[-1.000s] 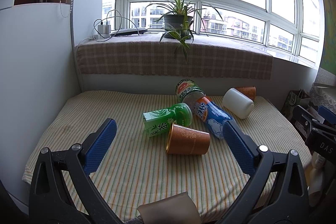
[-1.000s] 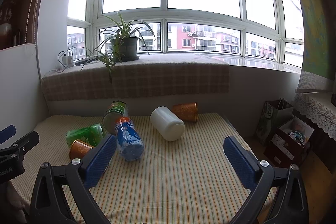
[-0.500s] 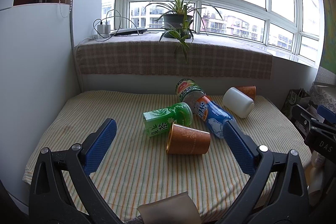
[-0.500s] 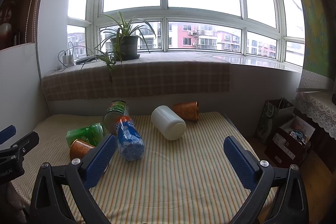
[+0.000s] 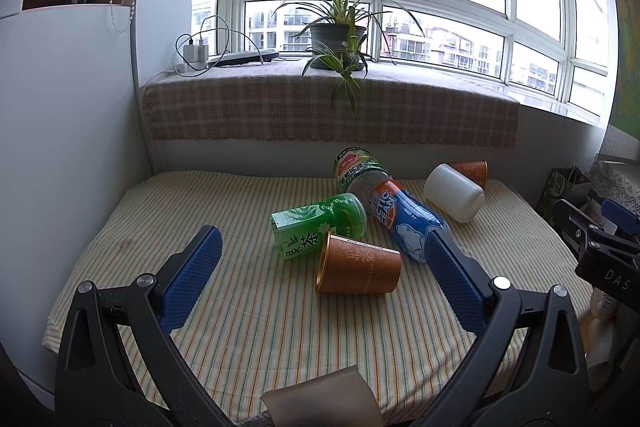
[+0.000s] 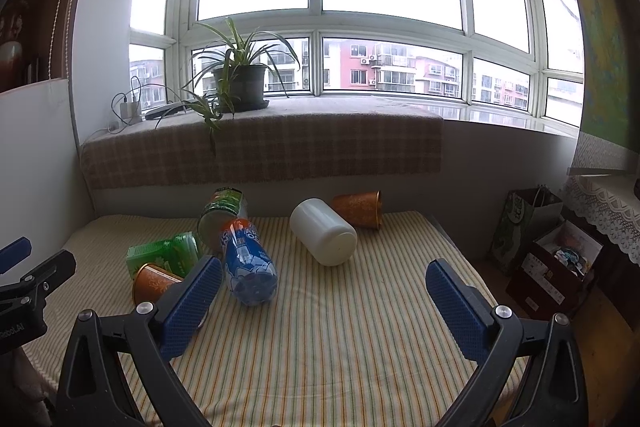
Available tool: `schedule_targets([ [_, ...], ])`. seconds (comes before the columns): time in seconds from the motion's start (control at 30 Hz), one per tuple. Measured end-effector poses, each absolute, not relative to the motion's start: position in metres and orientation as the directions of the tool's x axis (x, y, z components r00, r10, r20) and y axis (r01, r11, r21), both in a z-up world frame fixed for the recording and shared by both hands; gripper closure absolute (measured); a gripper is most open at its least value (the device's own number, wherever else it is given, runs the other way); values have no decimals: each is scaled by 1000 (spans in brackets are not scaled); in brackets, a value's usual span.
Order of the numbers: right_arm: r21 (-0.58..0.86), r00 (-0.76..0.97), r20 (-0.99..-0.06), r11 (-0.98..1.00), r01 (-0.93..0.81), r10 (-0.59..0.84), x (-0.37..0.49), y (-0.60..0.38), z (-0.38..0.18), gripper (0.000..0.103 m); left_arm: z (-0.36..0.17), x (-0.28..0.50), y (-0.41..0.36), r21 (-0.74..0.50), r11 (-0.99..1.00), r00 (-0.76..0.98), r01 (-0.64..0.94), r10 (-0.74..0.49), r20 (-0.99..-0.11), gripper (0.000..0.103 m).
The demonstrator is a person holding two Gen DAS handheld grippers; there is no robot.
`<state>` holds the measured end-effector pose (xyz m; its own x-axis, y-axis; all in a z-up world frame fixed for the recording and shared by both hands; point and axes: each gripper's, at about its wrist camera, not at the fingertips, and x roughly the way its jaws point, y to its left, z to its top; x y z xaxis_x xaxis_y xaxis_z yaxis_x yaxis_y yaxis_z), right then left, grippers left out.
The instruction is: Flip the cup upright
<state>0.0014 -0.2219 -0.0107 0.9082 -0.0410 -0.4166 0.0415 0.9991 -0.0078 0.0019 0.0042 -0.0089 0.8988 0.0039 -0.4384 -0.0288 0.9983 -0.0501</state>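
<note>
A striped tablecloth [image 5: 248,315] covers the table, with a plaid-draped window ledge [image 5: 328,111] at its far side carrying a potted spider plant [image 5: 338,35]. The left gripper [image 5: 322,263] hangs above the near edge with its jaws spread wide and nothing between them; the right gripper [image 6: 324,287] hangs likewise released over the right half of the cloth. In the middle of the table lies a blue bottle [image 5: 408,223], with a green tea bottle [image 5: 316,227] just left of it and a green-labelled jar [image 5: 358,171] behind both. A white container [image 5: 454,193] lies on its side toward the far right. The near copper cup [image 5: 358,265] lies on its side, mouth facing left, touching the green tea bottle. A second copper cup [image 5: 472,173] lies tipped behind the white container.
</note>
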Motion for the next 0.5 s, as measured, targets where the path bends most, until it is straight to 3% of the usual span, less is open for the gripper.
schedule_targets([
  [0.5,-23,898,-439,999,30,-37,18,-221,-16,0,-21,9,1,-40,999,889,-29,7,-458,0],
])
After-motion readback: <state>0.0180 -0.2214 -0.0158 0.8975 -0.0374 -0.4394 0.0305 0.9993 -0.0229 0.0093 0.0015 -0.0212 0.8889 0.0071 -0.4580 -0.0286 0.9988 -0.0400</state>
